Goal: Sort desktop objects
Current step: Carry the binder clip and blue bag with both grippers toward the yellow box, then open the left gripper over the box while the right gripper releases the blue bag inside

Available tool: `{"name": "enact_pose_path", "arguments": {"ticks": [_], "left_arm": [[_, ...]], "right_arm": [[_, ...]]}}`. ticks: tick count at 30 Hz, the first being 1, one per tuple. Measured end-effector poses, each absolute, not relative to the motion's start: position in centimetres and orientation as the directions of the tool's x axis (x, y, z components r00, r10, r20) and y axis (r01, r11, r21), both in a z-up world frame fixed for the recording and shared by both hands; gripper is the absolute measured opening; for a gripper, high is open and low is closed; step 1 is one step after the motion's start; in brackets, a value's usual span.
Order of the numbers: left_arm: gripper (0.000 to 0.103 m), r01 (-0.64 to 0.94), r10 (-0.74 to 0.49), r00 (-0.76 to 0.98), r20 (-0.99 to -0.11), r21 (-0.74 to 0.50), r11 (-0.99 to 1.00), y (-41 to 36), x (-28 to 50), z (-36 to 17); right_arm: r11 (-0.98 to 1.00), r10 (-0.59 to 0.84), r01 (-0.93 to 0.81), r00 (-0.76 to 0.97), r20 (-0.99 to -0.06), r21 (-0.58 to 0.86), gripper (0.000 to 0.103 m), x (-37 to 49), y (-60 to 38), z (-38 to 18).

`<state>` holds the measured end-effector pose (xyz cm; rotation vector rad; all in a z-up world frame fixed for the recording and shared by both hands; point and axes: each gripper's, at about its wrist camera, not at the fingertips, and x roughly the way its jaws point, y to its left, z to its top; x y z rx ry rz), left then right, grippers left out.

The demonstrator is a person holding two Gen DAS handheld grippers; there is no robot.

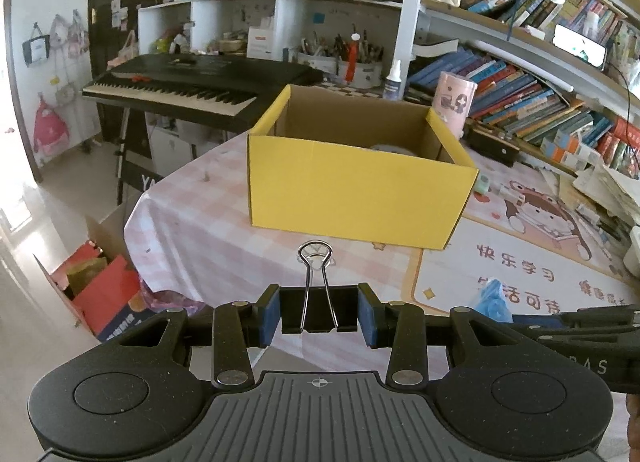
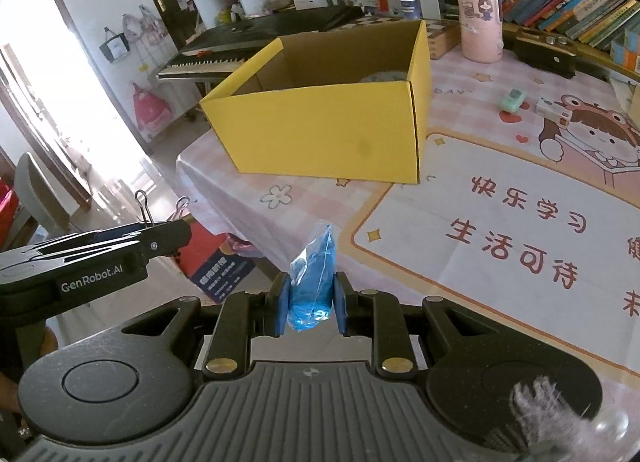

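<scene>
My left gripper [image 1: 319, 312] is shut on a black binder clip [image 1: 319, 310], its wire handles sticking up toward the yellow cardboard box [image 1: 352, 190] ahead. The box stands open on the pink checked table; a pale round thing [image 1: 390, 149] lies inside. My right gripper [image 2: 311, 302] is shut on a small blue plastic packet [image 2: 312, 282], held above the table's near edge, short of the box [image 2: 320, 134]. In the right wrist view the left gripper [image 2: 160, 236] shows at the left with the clip's handles [image 2: 145, 208]. The blue packet [image 1: 490, 298] shows at the lower right of the left wrist view.
A desk mat [image 2: 520, 222] with red characters covers the table's right part. A pink cylinder [image 2: 480, 18], a green small item [image 2: 513, 99] and a small box [image 2: 554, 112] lie beyond. Bookshelves [image 1: 540, 102] line the back; a keyboard [image 1: 180, 90] and floor boxes [image 1: 100, 294] stand left.
</scene>
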<state>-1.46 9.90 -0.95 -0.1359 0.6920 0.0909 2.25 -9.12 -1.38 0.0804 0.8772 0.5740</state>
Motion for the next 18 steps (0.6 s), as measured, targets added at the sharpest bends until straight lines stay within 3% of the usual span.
{"name": "enact_pose_path", "arguments": {"ticks": [11, 18], "left_arm": [[0.038, -0.141, 0.063, 0.773, -0.632, -0.075, 0.987, 10.4, 0.1, -0.5], [0.038, -0.141, 0.095, 0.797, -0.596, -0.031, 0.989, 10.2, 2.8, 0.9]], "right_arm": [[0.835, 0.522, -0.463, 0.496, -0.694, 0.297, 0.021, 4.1, -8.5, -1.3], [0.808, 0.569, -0.501, 0.529, -0.630, 0.309, 0.021, 6.8, -7.9, -0.4]]}}
